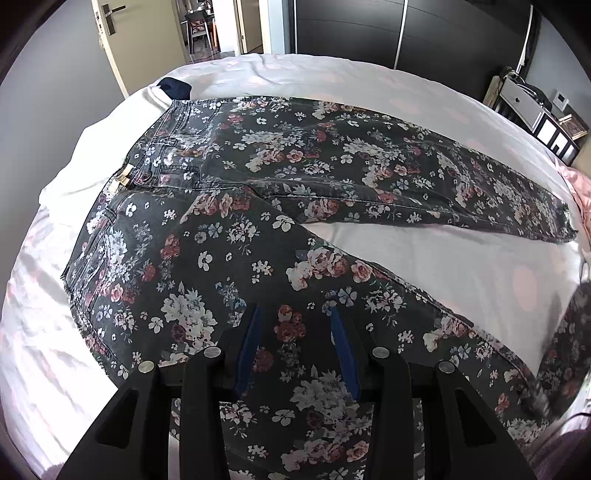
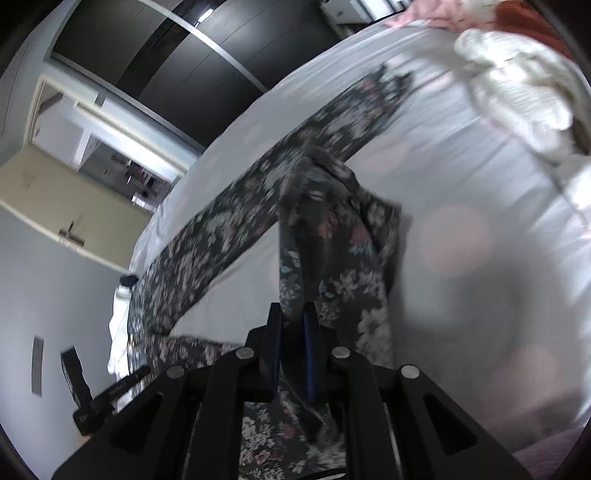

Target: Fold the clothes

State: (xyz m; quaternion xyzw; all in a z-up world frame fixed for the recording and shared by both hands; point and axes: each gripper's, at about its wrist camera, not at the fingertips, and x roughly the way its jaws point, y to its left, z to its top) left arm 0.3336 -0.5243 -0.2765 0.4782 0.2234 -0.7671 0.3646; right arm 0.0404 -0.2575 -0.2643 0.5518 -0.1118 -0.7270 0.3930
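Note:
Dark floral jeans [image 1: 258, 192] lie spread on a white bed sheet [image 1: 424, 258], waistband to the left and both legs running right. My left gripper [image 1: 295, 332] hovers open just above the near leg's thigh, nothing between its blue pads. In the right wrist view the near leg's lower part [image 2: 332, 229] is lifted and bunched, and my right gripper [image 2: 292, 328] is shut on that fabric. The far leg [image 2: 229, 229] still lies flat on the bed. That view is motion-blurred.
A dark blue item [image 1: 176, 88] sits on a folded white cloth at the bed's far left corner. A cream garment [image 2: 517, 96] and pink fabric [image 1: 580, 192] lie at the bed's right side. An open door [image 1: 136, 40], a dark wardrobe [image 1: 369, 26] and a shelf unit [image 1: 535, 110] stand beyond.

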